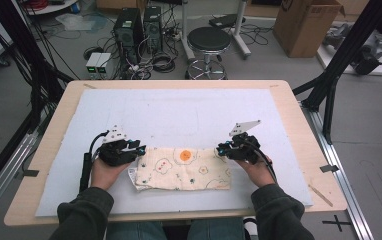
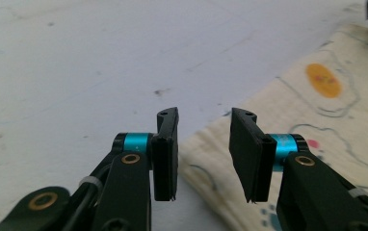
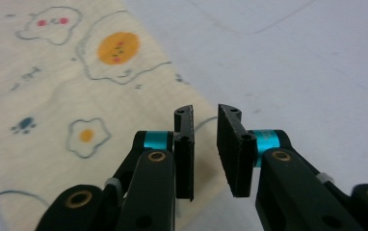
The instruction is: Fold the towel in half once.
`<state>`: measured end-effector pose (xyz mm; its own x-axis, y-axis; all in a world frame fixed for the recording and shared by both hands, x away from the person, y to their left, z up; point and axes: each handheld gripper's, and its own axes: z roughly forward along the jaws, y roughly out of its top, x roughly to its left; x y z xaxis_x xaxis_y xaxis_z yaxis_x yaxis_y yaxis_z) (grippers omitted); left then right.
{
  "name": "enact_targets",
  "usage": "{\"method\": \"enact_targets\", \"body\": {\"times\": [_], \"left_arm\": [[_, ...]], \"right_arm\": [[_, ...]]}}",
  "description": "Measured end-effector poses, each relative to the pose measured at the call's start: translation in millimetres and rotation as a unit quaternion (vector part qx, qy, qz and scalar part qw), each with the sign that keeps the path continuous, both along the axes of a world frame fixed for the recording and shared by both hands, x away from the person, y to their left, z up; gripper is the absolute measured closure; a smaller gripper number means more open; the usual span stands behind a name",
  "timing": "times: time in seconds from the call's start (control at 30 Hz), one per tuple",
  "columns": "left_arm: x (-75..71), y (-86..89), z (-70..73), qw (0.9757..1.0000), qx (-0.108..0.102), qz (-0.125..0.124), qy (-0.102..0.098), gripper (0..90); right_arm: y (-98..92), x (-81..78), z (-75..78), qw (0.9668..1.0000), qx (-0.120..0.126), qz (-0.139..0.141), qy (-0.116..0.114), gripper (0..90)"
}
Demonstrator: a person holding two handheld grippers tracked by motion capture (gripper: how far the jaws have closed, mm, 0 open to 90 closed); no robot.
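A cream cloth (image 1: 184,170) printed with fried eggs and small figures lies folded into a flat rectangle near the front of the table. My left gripper (image 1: 140,149) sits at its far left corner, my right gripper (image 1: 221,149) at its far right corner. In the left gripper view the jaws (image 2: 203,115) stand apart over the cloth's edge (image 2: 317,120), with nothing pinched between them. The right gripper view shows my right gripper (image 3: 206,110) with a narrower gap, hovering at the cloth's border (image 3: 52,96), the pads off the fabric.
A pale blue mat (image 1: 179,110) covers most of the wooden table (image 1: 299,125). Beyond the table stand a black stool (image 1: 209,42), computer towers (image 1: 139,30) with cables, and a cardboard box (image 1: 306,25). Black frame posts rise at both sides.
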<state>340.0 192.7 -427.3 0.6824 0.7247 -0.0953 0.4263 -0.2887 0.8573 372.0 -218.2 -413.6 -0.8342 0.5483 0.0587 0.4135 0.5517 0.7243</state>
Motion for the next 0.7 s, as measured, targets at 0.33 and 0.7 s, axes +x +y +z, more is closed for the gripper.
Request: {"method": "enact_targets", "body": {"times": [0.33,0.7], "left_arm": [[-0.6,-18.1,-16.3,0.9977,0.048,-0.035,0.034,69.7],[-1.1,-17.1,-18.8,0.997,0.061,-0.038,0.029,68.4]], "right_arm": [[9.9,0.6,-18.4,0.9996,-0.003,0.005,0.026,72.2],[0.3,-6.3,-23.6,0.9997,-0.021,0.006,0.007,67.8]]}}
